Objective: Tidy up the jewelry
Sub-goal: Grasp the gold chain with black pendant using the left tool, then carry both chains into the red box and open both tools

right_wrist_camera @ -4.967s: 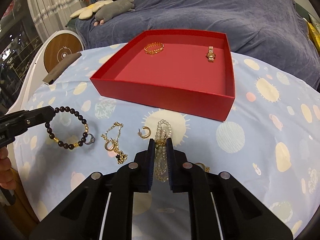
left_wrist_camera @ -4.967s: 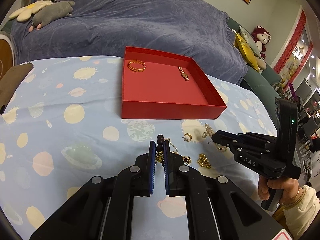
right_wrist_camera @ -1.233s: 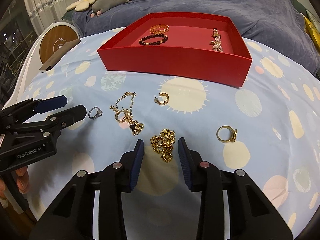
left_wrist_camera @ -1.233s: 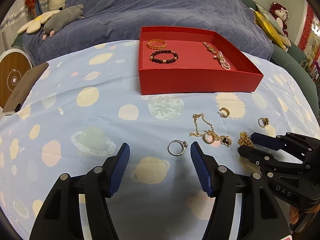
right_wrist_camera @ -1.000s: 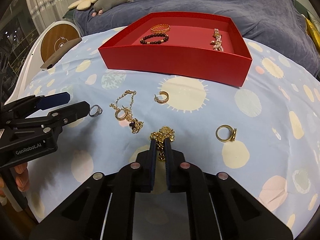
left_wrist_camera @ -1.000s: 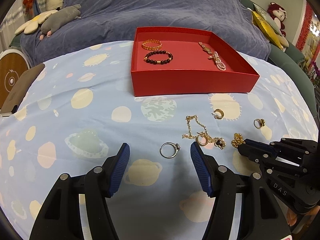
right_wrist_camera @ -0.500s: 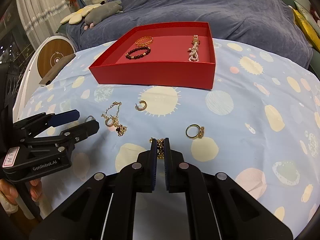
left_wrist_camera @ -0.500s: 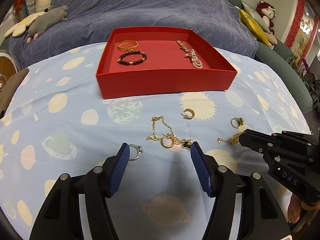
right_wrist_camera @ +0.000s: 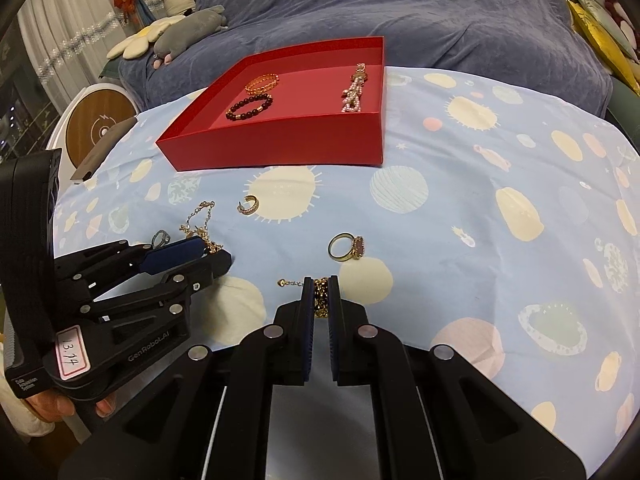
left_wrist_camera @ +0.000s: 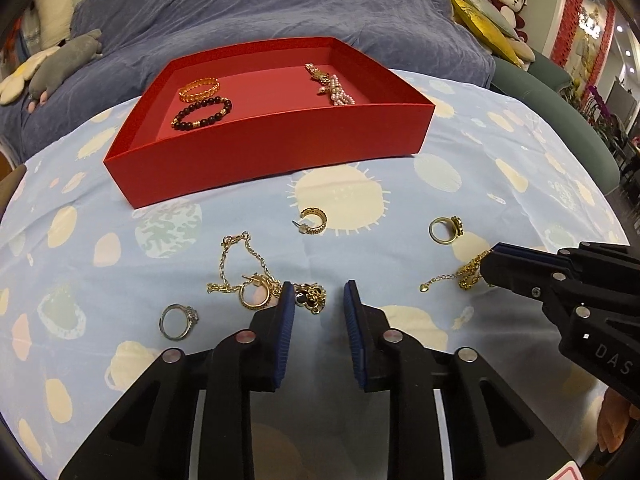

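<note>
A bed under a blue-grey cover (left_wrist_camera: 260,4) fills the background, with soft toys (right_wrist_camera: 176,36) at one end. In front lies a light-blue spotted cloth (left_wrist_camera: 480,152), which carries all the items.

The red tray (left_wrist_camera: 280,148) sits at the far side of the cloth. Inside it, toward one side, lie a gold bangle (left_wrist_camera: 199,89) and, just beside it, a dark beaded bracelet (left_wrist_camera: 202,113); toward the other side lies a pearl bracelet (left_wrist_camera: 340,94) touching a small gold piece behind it.

The left gripper (left_wrist_camera: 318,312) points down at the cloth. Its jaws have just been closing; they stand partly closed with a gap between them. The dark pendant end of a tangled gold chain with a hoop (left_wrist_camera: 256,284) lies at the fingertips, near the left pad; whether the pads press on it cannot be told.

The right gripper (right_wrist_camera: 320,300) has its pads pinched on a gold chain bracelet (right_wrist_camera: 320,298), with a short clasp end trailing out to one side.

Loose on the cloth: a gold ring with a stone (right_wrist_camera: 346,247), well clear of the tray; a gold hoop earring (left_wrist_camera: 311,220), near the tray's front wall; a silver ring (left_wrist_camera: 178,321), beside the tangled chain.
</note>
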Motion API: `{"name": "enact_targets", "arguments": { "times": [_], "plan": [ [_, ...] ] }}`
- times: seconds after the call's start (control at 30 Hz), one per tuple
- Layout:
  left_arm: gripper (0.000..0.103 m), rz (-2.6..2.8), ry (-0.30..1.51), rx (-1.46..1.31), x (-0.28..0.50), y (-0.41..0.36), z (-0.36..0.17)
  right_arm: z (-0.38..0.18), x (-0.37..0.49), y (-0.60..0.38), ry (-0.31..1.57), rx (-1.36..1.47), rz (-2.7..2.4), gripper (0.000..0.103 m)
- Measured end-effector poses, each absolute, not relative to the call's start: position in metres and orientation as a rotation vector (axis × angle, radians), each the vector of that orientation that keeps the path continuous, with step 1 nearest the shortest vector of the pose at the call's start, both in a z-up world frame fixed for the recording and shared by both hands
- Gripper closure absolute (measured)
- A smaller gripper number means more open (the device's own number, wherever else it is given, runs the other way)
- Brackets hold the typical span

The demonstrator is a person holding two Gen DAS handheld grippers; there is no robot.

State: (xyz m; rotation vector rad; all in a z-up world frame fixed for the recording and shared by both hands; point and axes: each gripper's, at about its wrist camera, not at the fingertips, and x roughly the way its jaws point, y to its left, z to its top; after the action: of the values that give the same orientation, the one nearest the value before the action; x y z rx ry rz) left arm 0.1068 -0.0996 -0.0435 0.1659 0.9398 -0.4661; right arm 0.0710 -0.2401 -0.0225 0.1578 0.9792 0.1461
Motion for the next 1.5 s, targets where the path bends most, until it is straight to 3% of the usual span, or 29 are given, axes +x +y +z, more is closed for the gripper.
{"name": "enact_targets", "arguments": {
  "times": [0.07,0.6,1.5],
  "plan": [
    [0.091,-0.465,0.933,0.169,0.107,-0.101,-0.044,-0.023,0.071,-0.241,0.98,0.161,0.146,0.098],
    [0.092,-0.491,0.904,0.05,0.1,-0.064,-0.004,-0.005,0.073,-0.232,0.94,0.169,0.168,0.097],
    [0.092,-0.398,0.73,-0.099,0.126,-0.003,0.081,0.071,0.106,-0.204,0.767,0.204,0.191,0.097]
  ]
}}
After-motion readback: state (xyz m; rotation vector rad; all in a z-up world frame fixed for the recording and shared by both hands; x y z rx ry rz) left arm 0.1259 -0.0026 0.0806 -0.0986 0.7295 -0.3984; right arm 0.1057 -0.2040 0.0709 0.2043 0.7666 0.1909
